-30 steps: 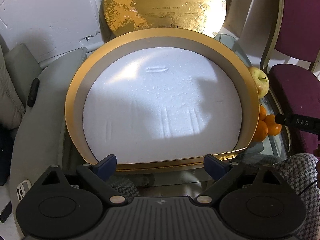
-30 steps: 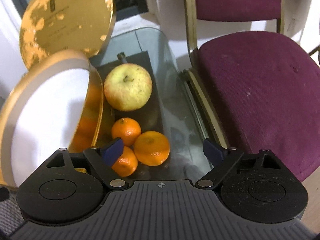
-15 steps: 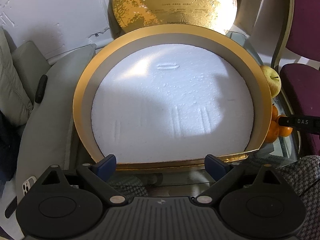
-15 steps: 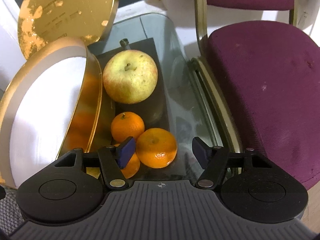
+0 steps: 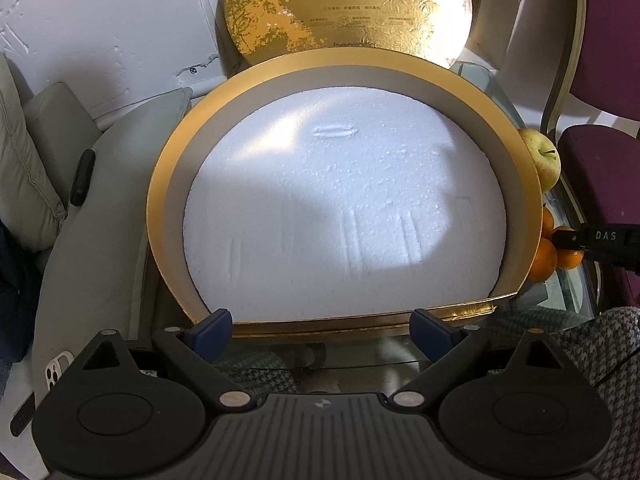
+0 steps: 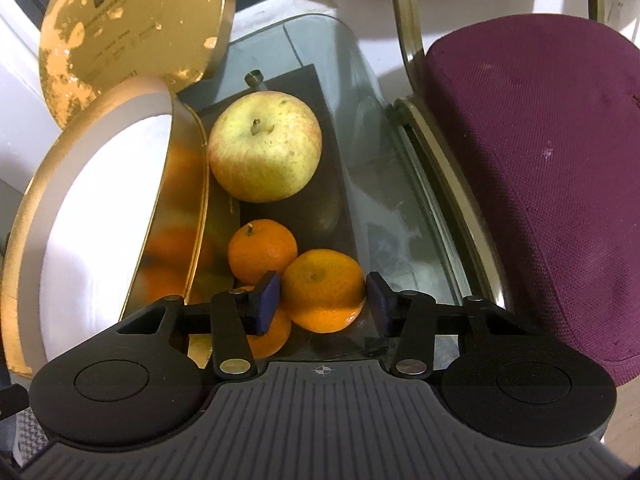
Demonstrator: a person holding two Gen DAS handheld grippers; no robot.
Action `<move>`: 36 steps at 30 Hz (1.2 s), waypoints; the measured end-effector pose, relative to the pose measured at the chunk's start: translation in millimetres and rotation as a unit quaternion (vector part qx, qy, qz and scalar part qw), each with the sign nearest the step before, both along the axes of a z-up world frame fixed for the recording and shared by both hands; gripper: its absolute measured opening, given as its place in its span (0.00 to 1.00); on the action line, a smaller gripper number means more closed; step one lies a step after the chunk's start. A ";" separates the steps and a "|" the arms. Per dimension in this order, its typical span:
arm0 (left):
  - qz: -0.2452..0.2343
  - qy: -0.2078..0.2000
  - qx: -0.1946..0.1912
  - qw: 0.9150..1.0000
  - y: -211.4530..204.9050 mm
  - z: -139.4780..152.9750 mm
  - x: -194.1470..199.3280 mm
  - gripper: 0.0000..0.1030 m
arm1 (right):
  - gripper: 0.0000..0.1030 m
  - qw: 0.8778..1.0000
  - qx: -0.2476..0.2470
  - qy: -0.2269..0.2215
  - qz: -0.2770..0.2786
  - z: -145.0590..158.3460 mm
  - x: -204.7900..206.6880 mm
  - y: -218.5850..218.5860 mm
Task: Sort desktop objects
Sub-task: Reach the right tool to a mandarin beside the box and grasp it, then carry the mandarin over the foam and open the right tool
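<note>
Three mandarins and a yellow-green apple [image 6: 264, 148] lie on the glass table beside a round gold box [image 6: 188, 200]. My right gripper [image 6: 324, 294] is shut on the front right mandarin [image 6: 320, 280]; its jaws have just been closing and both blue pads now press the mandarin's sides. A second mandarin [image 6: 262, 250] sits behind, and a third [image 6: 272, 332] is half hidden under the left finger. In the left wrist view the gold box [image 5: 168, 200] holds a white foam disc [image 5: 340, 220]. My left gripper [image 5: 322, 330] stands open and empty at the box's front rim.
The box's gold lid [image 5: 344, 8] leans upright behind it. A purple chair [image 6: 540, 160] stands close along the table's right edge. Grey cushions [image 5: 40, 160] and a phone [image 5: 56, 368] lie to the left. Houndstooth fabric [image 5: 592, 340] shows at the lower right.
The right gripper's jaws went from wide apart to pressed on the front right mandarin, edging slightly forward. The left gripper stayed open in place.
</note>
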State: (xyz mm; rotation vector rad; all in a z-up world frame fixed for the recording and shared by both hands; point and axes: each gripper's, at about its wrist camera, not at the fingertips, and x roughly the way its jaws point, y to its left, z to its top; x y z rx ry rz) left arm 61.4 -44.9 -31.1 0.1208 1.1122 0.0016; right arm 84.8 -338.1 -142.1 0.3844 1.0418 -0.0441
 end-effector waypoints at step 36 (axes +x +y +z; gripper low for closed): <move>0.184 -0.037 -0.034 0.982 153.5 1.1 -36.1 0.94 | 0.46 0.964 -0.043 -0.063 0.253 59.3 28.8 260.6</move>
